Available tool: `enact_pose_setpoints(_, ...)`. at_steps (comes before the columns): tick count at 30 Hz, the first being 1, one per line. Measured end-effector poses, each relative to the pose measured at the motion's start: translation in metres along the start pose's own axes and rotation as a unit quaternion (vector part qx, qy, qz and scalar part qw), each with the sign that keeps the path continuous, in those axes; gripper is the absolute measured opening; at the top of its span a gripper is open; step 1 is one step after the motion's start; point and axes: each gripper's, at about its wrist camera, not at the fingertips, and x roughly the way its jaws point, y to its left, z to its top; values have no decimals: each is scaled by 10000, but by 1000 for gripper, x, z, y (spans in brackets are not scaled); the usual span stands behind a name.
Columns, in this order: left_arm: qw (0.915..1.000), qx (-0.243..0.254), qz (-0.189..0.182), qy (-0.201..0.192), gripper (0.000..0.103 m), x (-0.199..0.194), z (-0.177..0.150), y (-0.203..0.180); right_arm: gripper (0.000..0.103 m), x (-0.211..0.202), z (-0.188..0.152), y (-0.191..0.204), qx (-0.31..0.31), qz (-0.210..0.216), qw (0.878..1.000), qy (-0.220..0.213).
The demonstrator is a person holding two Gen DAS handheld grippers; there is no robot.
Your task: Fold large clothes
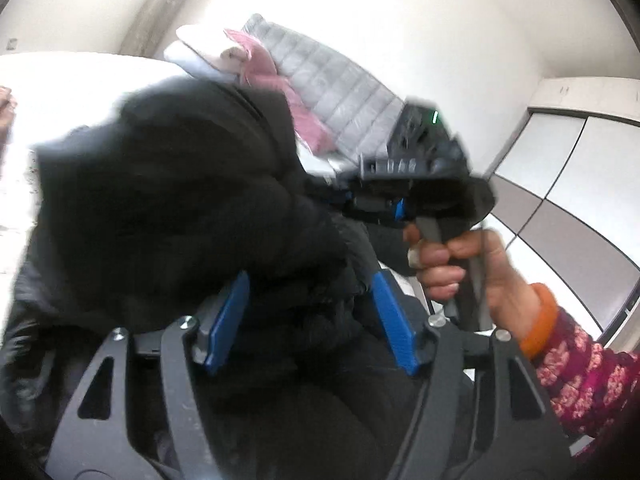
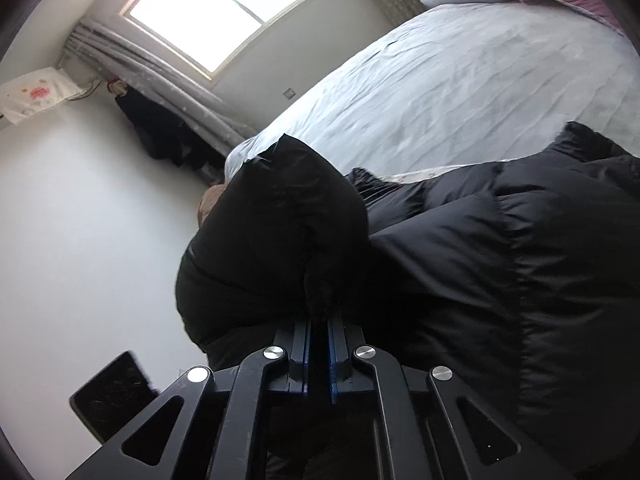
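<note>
A large black puffer jacket [image 1: 180, 200] fills the left wrist view and lies partly on the bed in the right wrist view [image 2: 500, 260]. My left gripper [image 1: 308, 284] has its blue fingers [image 1: 226, 320] spread wide, with a bulge of jacket fabric between them. My right gripper [image 2: 319, 320] is shut on a fold of the jacket [image 2: 280, 220] and lifts it. The right gripper also shows in the left wrist view [image 1: 420, 184], held by a hand to the right of the jacket.
A bed with a pale blue sheet [image 2: 460, 88] lies under the jacket. Folded bedding and a pink quilt [image 1: 256, 60] are stacked at the grey padded headboard [image 1: 340, 92]. A window [image 2: 224, 8], grey curtain [image 2: 168, 96] and wardrobe doors [image 1: 560, 184] surround the bed.
</note>
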Motion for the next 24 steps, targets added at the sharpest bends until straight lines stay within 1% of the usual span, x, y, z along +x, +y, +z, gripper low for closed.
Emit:
enact_pose_setpoints(2,9992,-44,277,-287,79,-22,2,4,5,-4,0,-10,94,-32,10000,0)
enact_pose_setpoints(4,9954,-54,739,-609,82,-39,6,15,5,-10,-3,-14,101,-70,9999,-25)
enact_pose_setpoints(5,9944,-102,846,-630,82,-36,11,20,5,-12,-4,-16,112,-71,9999,-38)
enact_pose_setpoints(8,9922,-314,1135,-402,82,-21,17,42,5,-17,-5,-21,161,-116,9998,-102)
enact_pose_setpoints(10,9907,-385,1284,-234,82,2,24,57,5,-19,-1,-23,172,-207,9995,-133)
enact_pose_setpoints(11,9905,-459,1289,-165,80,12,24,64,5,-19,-3,-23,156,-287,9994,-121)
enact_pose_setpoints(12,9902,-614,1247,-102,76,19,28,71,5,-21,-5,-24,143,-368,9992,-103)
enact_pose_setpoints(13,9905,-749,1149,-88,55,17,28,77,5,-23,-7,-23,93,-458,9989,-93)
enact_pose_setpoints(14,9923,-880,866,-99,16,11,31,81,5,-26,-9,-22,-1,-529,9986,-99)
enact_pose_setpoints(15,9938,-953,565,-105,3,13,38,79,6,-29,-12,-19,-106,-574,9982,-115)
enact_pose_setpoints(16,9944,-953,440,-157,4,13,43,73,9,-34,-15,-15,-232,-589,9979,-139)
enact_pose_setpoints(18,9960,-845,166,-234,4,13,58,58,11,-43,-23,-5,-476,-536,9972,-203)
enact_pose_setpoints(19,9969,-744,67,-237,4,14,68,46,22,-48,-27,2,-608,-527,9964,-254)
enact_pose_setpoints(20,9975,-661,-15,-240,4,16,76,38,39,-54,-31,11,-747,-541,9952,-337)
enact_pose_setpoints(21,9981,-552,-136,-235,4,19,86,25,47,-60,-35,18,-877,-542,9937,-431)
enact_pose_setpoints(22,9984,-471,-232,-219,4,22,93,16,59,-66,-37,22,-977,-497,9926,-520)
enact_pose_setpoints(23,9986,-352,-354,-192,4,28,101,3,63,-73,-40,26,-1050,-402,9918,-605)
enact_pose_setpoints(24,9985,-252,-463,-165,4,33,108,-8,63,-77,-42,28,-1066,-337,9915,-659)
